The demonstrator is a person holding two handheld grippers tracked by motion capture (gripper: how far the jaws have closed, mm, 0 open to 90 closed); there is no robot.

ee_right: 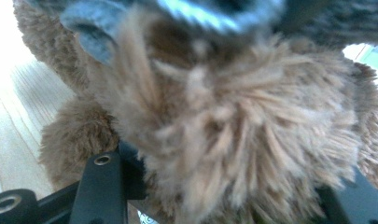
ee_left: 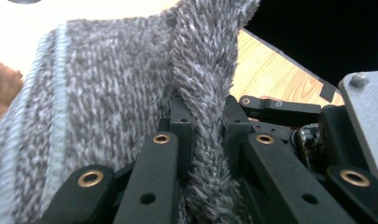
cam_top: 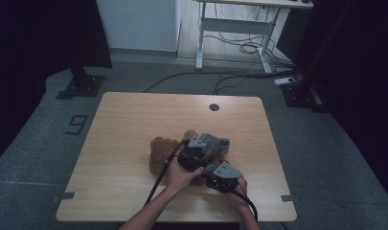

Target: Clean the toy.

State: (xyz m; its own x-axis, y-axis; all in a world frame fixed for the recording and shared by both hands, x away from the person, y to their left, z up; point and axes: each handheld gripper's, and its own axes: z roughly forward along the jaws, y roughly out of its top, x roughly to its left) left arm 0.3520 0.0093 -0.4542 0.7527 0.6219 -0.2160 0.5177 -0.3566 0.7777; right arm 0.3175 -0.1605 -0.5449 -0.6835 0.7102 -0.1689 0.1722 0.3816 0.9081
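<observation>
Near the front edge of the wooden table (cam_top: 124, 124): brown plush bear (cam_top: 160, 152), half under a grey knitted garment (cam_top: 211, 143). Left gripper (ee_left: 203, 123) pinched shut on a fold of the knit; right gripper (ee_right: 214, 186) spread around the fur. Soft, light, floppy; best gripped by the hem. Nothing nearby obstructing.

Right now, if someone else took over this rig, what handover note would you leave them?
Left gripper: shut on a fold of the grey knitted garment.
Right gripper: jaws on either side of the brown teddy bear, pressed into its fur; grip unclear.
The bear lies near the middle of the wooden table, with the garment on it.
Done: both grippers are at the toy.
Left: probably working the garment on or off.
</observation>
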